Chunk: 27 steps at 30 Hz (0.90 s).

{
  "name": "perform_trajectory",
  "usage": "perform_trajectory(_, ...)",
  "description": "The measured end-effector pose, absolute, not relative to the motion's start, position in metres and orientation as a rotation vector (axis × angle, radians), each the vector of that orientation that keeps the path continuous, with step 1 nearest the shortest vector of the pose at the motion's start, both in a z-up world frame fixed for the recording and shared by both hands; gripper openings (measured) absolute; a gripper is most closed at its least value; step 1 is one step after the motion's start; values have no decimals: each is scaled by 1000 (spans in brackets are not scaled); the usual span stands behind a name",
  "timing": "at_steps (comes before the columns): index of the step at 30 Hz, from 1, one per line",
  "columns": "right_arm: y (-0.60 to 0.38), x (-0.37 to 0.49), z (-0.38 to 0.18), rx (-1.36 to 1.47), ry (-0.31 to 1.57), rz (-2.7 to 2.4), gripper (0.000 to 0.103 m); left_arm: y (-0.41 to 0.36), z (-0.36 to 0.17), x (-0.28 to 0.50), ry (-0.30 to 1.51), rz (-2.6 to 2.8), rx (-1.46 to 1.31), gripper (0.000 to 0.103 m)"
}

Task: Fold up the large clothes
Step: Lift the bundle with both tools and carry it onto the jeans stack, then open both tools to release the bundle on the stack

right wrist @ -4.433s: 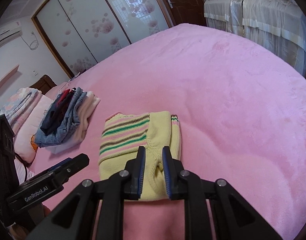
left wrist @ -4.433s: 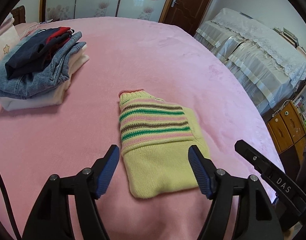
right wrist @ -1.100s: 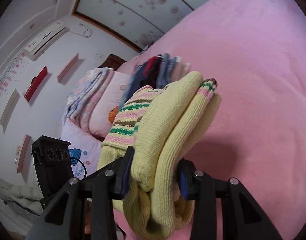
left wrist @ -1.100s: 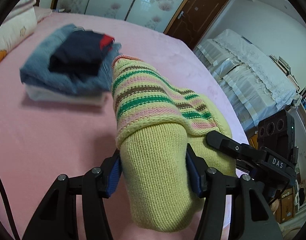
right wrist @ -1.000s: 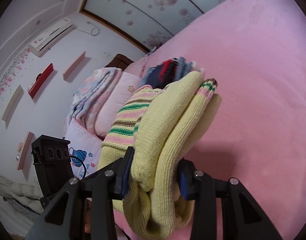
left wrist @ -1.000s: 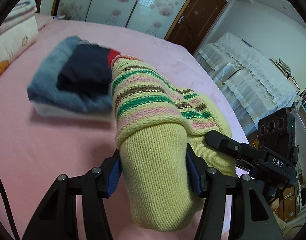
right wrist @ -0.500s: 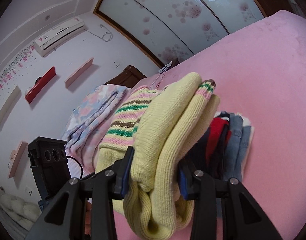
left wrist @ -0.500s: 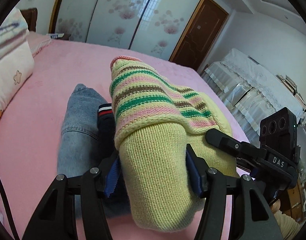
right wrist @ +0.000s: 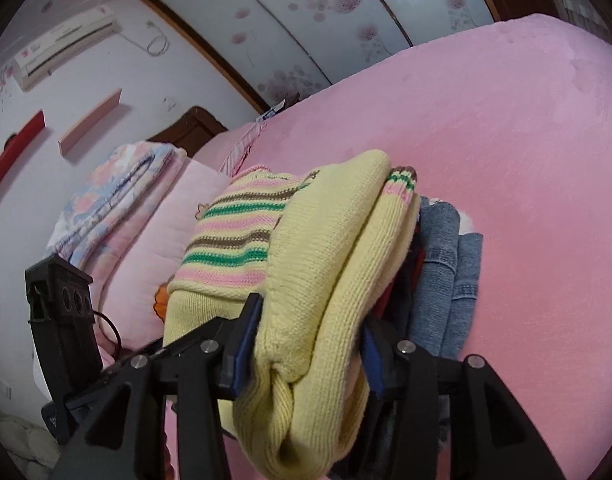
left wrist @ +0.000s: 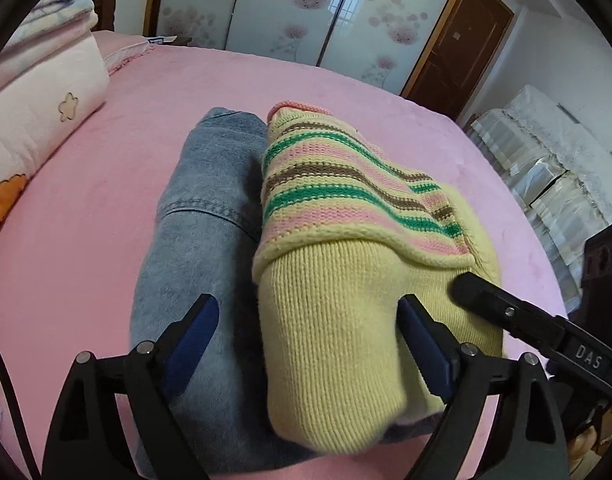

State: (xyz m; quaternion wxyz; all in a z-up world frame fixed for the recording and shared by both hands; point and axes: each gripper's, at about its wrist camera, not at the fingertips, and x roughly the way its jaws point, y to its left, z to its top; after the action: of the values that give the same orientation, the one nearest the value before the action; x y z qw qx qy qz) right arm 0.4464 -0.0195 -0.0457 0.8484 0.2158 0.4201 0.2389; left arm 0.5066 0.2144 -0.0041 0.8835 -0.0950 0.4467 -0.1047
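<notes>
The folded striped yellow sweater (left wrist: 346,264) is laid on the denim stack (left wrist: 202,216) at 12 o'clock. Right gripper (right wrist: 306,344) jaws are clenched on it; left gripper (left wrist: 310,344) jaws are spread.

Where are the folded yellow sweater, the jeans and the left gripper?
folded yellow sweater (left wrist: 346,312): left wrist view, plain yellow knit.
jeans (left wrist: 202,216): left wrist view, seam area.
left gripper (left wrist: 310,344): left wrist view, between fingertips.
</notes>
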Motion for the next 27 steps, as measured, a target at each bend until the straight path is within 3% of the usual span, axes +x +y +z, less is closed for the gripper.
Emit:
perform_trajectory(7,-43,396,-2,396,825,491,47,212,28,439,864,-177,-190,90)
perform_trajectory(27,-124,150,84,316,795,470,47,152,133,172,794,-245,-103,90)
